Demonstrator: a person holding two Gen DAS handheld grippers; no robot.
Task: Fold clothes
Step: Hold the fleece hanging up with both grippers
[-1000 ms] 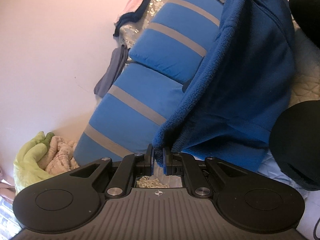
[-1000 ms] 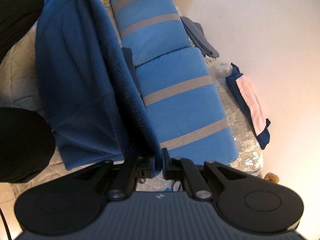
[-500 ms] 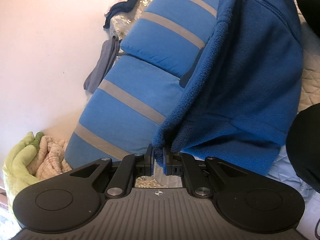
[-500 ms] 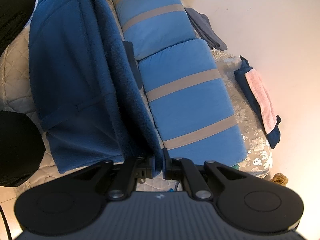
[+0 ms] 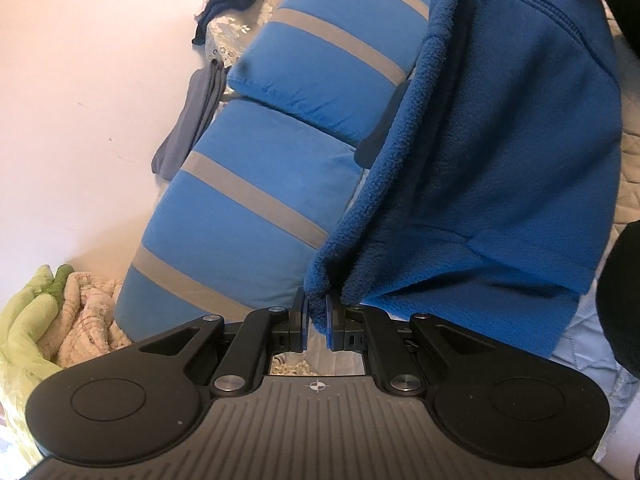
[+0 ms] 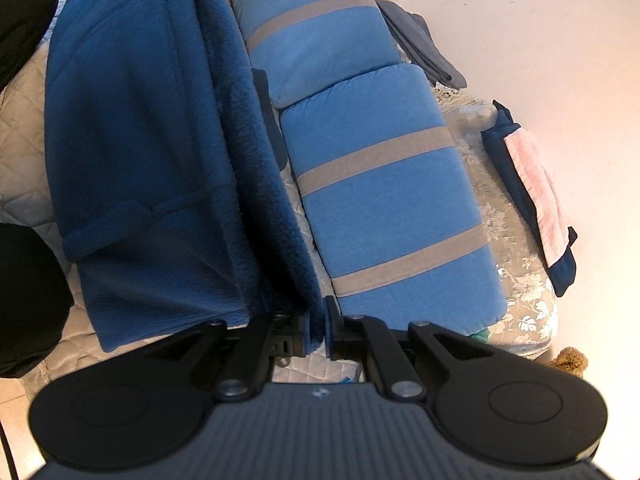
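A dark blue fleece jacket (image 5: 500, 152) hangs stretched between both grippers above the quilted bed. My left gripper (image 5: 316, 322) is shut on one corner of its edge, the fleece bunched between the pads. In the right wrist view the same fleece jacket (image 6: 152, 140) drapes to the left, and my right gripper (image 6: 318, 326) is shut on the other end of that edge. A zipper runs along the jacket's upper part in the left wrist view.
Two blue pillows with grey stripes (image 5: 256, 184) (image 6: 384, 184) lie along the bed by the wall. A folded grey garment (image 6: 424, 52), a navy and pink folded pile (image 6: 536, 196) and a green and beige bundle (image 5: 52, 320) lie near them. Black clothing of a person (image 6: 28, 296) is beside the jacket.
Both grippers have shifted sideways along the bed with the jacket held between them; the pillows and the folded piles slide across both views. Both grips are unchanged.
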